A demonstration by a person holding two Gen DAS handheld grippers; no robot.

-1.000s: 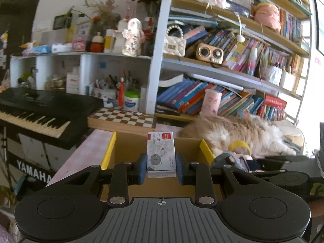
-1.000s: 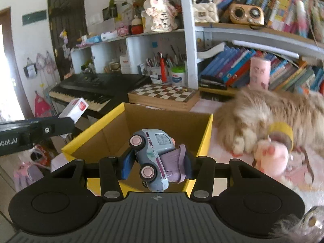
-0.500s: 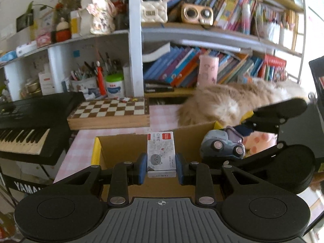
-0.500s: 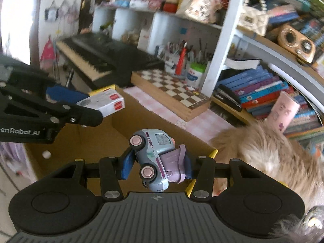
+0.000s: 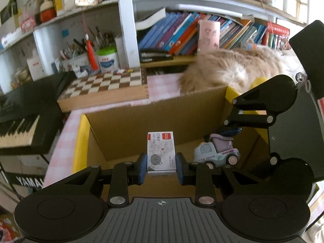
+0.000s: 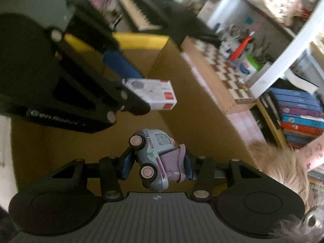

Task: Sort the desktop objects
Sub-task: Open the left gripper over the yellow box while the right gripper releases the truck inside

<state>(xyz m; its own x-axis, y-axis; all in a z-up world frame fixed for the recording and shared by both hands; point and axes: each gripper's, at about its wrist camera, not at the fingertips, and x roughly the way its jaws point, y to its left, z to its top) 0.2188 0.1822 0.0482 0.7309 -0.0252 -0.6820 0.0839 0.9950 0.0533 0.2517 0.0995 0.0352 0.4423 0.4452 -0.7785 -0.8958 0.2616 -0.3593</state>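
My left gripper [image 5: 161, 167] is shut on a small white staple box [image 5: 161, 151] with a grey cat print, held over the open cardboard box [image 5: 154, 117] with yellow flaps. My right gripper [image 6: 158, 167] is shut on a pale blue and purple toy truck [image 6: 157, 158], held inside the same cardboard box [image 6: 192, 105]. In the left wrist view the toy truck [image 5: 216, 151] and the right gripper [image 5: 230, 131] sit low in the box at right. In the right wrist view the staple box [image 6: 151, 93] and the left gripper [image 6: 129, 89] are up at left.
A chessboard case [image 5: 105, 87] lies behind the box on the pink checked table [image 5: 60, 141]. A fluffy cat [image 5: 239, 68] lies at the back right. A black keyboard [image 5: 22, 109] stands at left. Shelves with books [image 5: 182, 34] and a pen pot fill the back.
Both grippers have moved forward and tipped down over the cardboard box. The right gripper has lowered the toy truck into the box. Both still hold their objects.
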